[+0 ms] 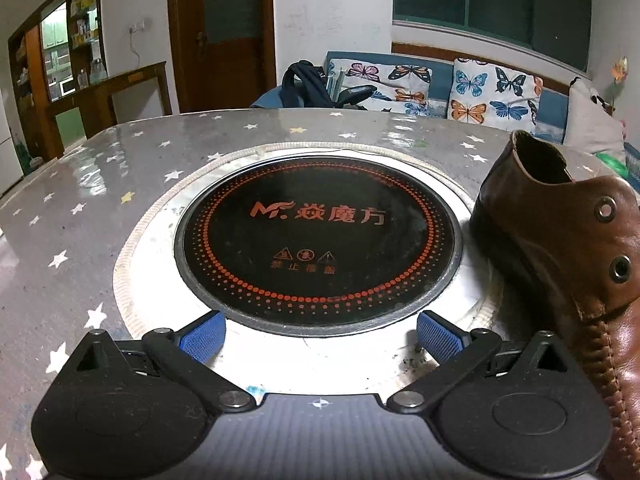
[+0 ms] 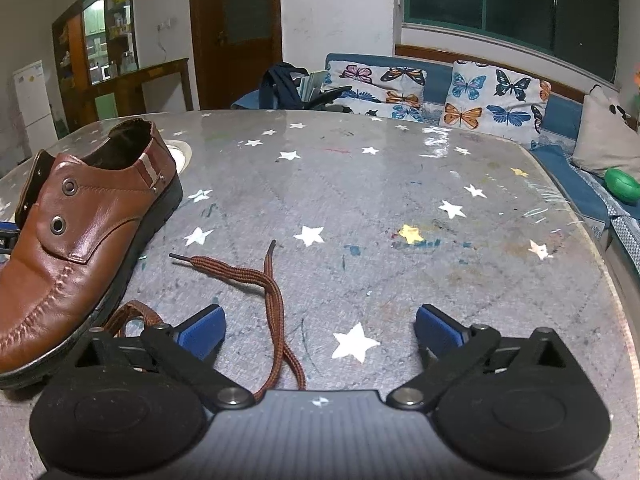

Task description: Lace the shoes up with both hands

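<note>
A brown leather shoe [image 2: 80, 232] with bare metal eyelets lies on the star-patterned table [image 2: 400, 200], at the left of the right wrist view. The same shoe [image 1: 568, 240] fills the right edge of the left wrist view. A brown shoelace [image 2: 256, 276] lies loose on the table beside the shoe, its two ends pointing away and its middle running under my right gripper [image 2: 320, 332]. That gripper is open wide, the lace passing between its blue pads untouched. My left gripper [image 1: 320, 336] is open too, with nothing in it, over the rim of a round black hob [image 1: 320, 236].
The hob is set into the table left of the shoe, ringed by a pale metal collar [image 1: 152, 240]. Behind the table stands a blue sofa with butterfly cushions [image 2: 472, 96] and a dark bag [image 2: 280, 84]. The table's right edge [image 2: 616, 280] curves close by.
</note>
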Demonstrator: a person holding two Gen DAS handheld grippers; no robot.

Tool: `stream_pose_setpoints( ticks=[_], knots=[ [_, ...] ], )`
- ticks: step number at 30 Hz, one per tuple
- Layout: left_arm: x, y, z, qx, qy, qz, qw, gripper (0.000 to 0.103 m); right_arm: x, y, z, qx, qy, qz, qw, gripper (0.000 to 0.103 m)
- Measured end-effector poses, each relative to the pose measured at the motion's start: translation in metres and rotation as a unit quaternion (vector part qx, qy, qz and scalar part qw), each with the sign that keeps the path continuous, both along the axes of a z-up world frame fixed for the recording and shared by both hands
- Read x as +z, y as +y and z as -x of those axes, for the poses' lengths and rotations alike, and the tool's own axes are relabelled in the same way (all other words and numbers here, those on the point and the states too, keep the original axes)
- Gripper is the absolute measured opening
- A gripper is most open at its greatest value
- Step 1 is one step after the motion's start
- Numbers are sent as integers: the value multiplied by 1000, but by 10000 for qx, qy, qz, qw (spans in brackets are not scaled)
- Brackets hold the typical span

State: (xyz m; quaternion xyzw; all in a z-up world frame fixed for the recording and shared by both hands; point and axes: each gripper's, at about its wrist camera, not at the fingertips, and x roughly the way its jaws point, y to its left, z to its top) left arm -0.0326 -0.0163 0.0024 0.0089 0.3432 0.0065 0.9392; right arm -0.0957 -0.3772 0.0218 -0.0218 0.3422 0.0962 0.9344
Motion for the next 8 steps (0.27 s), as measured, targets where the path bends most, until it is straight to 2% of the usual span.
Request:
stream_pose_setpoints(
  ticks=[8],
  knots=[
    [-1,1,0,6,-23,28,10000,103,0,-1,0,4,14,0,10000,103]
  ],
)
